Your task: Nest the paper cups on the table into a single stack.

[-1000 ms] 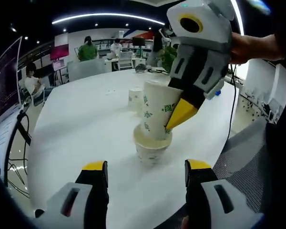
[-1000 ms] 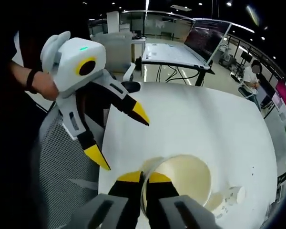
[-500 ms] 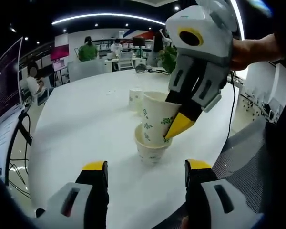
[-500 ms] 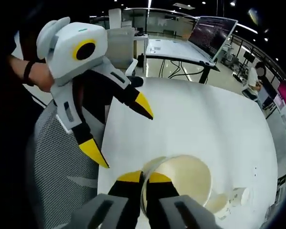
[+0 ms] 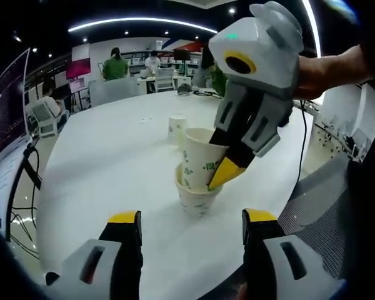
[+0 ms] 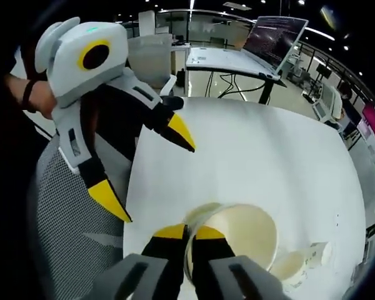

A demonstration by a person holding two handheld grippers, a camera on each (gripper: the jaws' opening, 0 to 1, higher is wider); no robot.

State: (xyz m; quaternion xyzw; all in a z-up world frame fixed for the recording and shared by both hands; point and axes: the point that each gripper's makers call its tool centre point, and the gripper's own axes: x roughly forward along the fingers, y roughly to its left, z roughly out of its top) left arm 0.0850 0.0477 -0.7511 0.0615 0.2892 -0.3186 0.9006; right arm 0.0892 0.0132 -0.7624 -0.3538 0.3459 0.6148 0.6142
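A white paper cup with green print (image 5: 199,164) hangs partly inside another cup (image 5: 196,199) that stands on the white table (image 5: 112,169). My right gripper (image 5: 217,171) comes down from the upper right and is shut on the upper cup's rim. In the right gripper view its jaws (image 6: 189,234) pinch the near rim of that cup (image 6: 240,236), one finger inside. My left gripper (image 5: 192,217) is open just in front of the pair, nothing between its fingers; it is also at left in the right gripper view (image 6: 144,164). A third cup (image 5: 177,127) stands farther back.
The table's near edge curves close to the cups. A mesh office chair (image 5: 322,200) sits off its right side. That third cup (image 6: 314,255) shows at the lower right of the right gripper view. Desks, monitors and seated people (image 5: 115,64) are far behind.
My right gripper has come down and lowered the held cup deeper into the standing cup. The left gripper has stayed open in the same place.
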